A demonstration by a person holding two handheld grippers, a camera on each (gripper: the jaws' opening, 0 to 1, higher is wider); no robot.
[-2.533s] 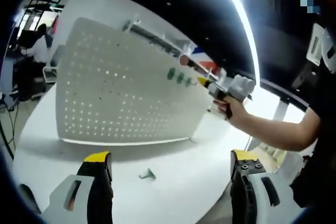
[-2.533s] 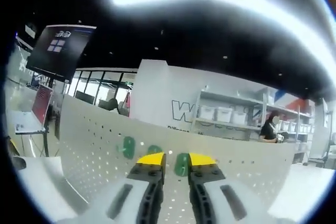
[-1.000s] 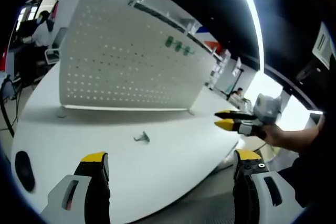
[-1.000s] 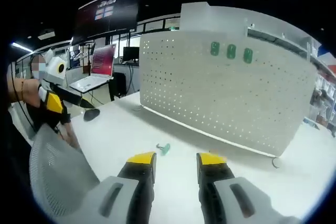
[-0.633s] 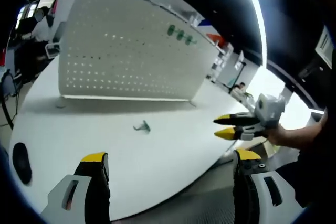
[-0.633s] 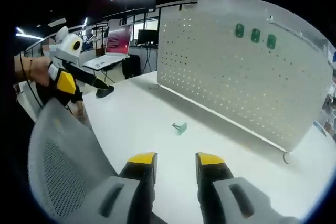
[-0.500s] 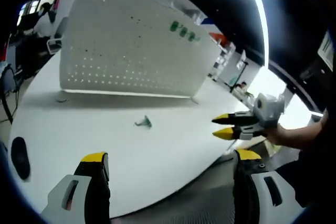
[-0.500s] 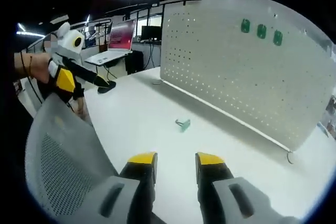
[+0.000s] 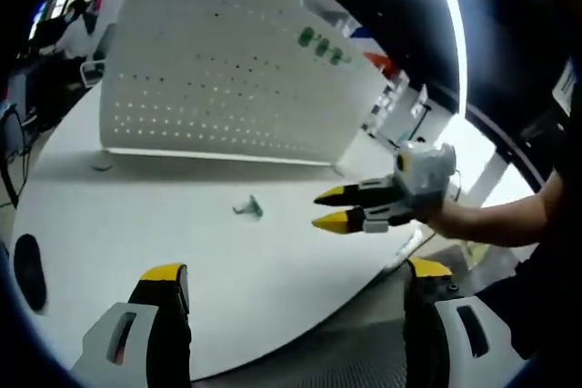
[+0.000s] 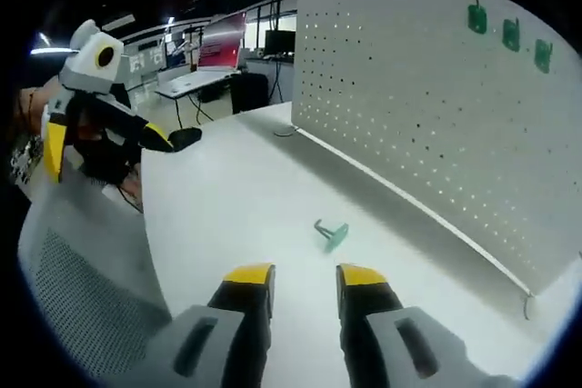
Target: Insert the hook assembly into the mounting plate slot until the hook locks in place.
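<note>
Left gripper view: a white tabletop (image 9: 136, 252) with a rounded near edge carries a tall white pegboard (image 9: 209, 70), standing upright along the far side of the tabletop, with three green hooks (image 9: 320, 43) in a row near its upper far corner. On the bare surface in front of the board's lower edge lies one small green hook (image 9: 247, 208), apart from the board and from both tools. At the tabletop's left edge sits a dark oval object (image 9: 27, 272), too blurred to identify. The right gripper (image 9: 329, 209), held in a person's hand (image 9: 455, 217), reaches in from the right above the tabletop's near edge, its yellow-tipped jaws a narrow gap apart and holding nothing, just beside the loose hook but not touching it. The left gripper (image 9: 291, 288) rises from the bottom with its jaws spread wide and empty. Right gripper view: the same pegboard (image 10: 427, 106) runs along the far edge, the three mounted hooks (image 10: 509, 32) high on it; the loose hook (image 10: 332, 233) lies on the tabletop (image 10: 218, 215) directly ahead of the right gripper (image 10: 305, 274), whose jaws stand slightly parted. The left gripper (image 10: 159, 138) shows over the left edge.
</note>
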